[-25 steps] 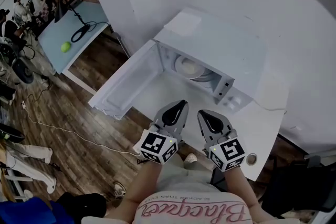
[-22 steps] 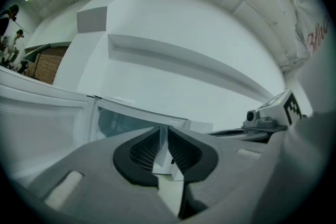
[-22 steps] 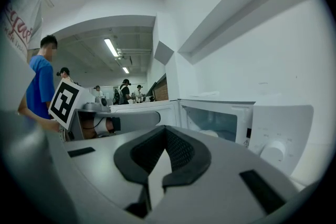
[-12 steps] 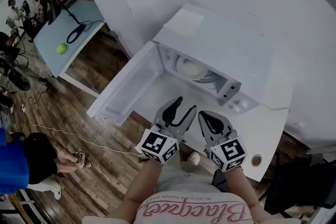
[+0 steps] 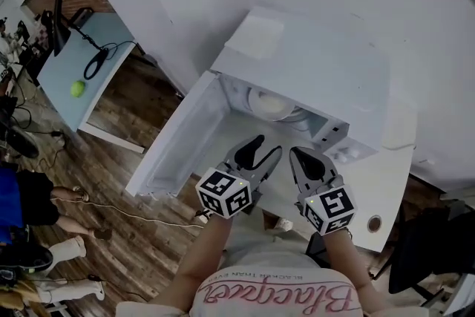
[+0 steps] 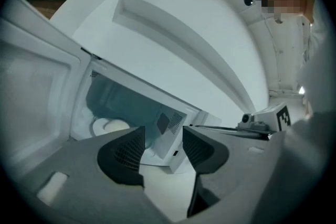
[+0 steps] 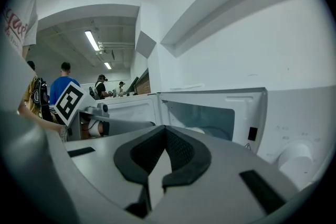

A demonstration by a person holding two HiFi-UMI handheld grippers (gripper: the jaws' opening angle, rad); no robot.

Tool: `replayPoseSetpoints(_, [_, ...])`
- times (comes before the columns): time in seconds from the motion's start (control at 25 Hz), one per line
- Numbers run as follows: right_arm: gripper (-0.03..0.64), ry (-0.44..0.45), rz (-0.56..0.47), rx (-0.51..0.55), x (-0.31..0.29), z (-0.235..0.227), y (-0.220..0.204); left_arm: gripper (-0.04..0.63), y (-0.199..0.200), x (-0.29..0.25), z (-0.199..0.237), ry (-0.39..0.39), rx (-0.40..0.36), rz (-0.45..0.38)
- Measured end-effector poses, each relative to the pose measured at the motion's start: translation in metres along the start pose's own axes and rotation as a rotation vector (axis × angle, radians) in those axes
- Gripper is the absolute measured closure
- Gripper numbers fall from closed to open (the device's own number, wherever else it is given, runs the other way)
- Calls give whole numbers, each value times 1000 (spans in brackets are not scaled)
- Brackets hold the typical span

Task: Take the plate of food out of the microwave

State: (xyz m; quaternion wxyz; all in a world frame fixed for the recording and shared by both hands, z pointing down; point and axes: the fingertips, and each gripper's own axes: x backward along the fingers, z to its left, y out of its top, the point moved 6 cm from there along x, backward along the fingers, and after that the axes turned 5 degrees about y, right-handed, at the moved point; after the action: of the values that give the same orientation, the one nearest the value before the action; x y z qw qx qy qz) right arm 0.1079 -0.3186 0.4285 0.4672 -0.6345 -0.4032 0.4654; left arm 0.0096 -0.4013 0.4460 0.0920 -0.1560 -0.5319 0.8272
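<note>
The white microwave [image 5: 319, 63] stands on a white counter with its door [image 5: 174, 148] swung wide open to the left. Inside, a pale plate of food [image 5: 272, 103] rests on the turntable; the left gripper view also shows the plate [image 6: 109, 126] deep in the cavity. My left gripper [image 5: 265, 148] hovers just in front of the opening. Its jaws are opening and nothing lies between them [image 6: 163, 136]. My right gripper [image 5: 300, 157] is beside it, short of the control panel, jaws shut and empty [image 7: 164, 132].
The microwave's knob [image 7: 294, 157] and panel lie right of the cavity. The counter [image 5: 386, 182] has a round grommet hole [image 5: 373, 223]. Far left, a light table [image 5: 74, 63] holds a green ball [image 5: 77, 88] and cables. People stand on the wood floor at left.
My left gripper's jaws went from shut to spread apart. Both grippers edged a little closer to the microwave opening. The right gripper stayed shut.
</note>
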Motion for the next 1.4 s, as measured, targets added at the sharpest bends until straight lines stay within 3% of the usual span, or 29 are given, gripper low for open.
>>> replayPoseSetpoints(0.24, [612, -20, 16, -9, -18, -6, -4, 383, -7, -23, 34, 18, 87, -2])
replayPoseSetpoints(0.72, [612, -43, 57, -30, -49, -9, -14, 385, -48, -62, 90, 27, 351, 145])
replayPoseSetpoints(0.96, [612, -58, 71, -33, -54, -9, -16, 385, -56, -72, 114, 74, 531, 119])
replayPoseSetpoints(1.4, [612, -68, 86, -33, -62, -7, -18, 393, -57, -89, 138, 88, 729, 67])
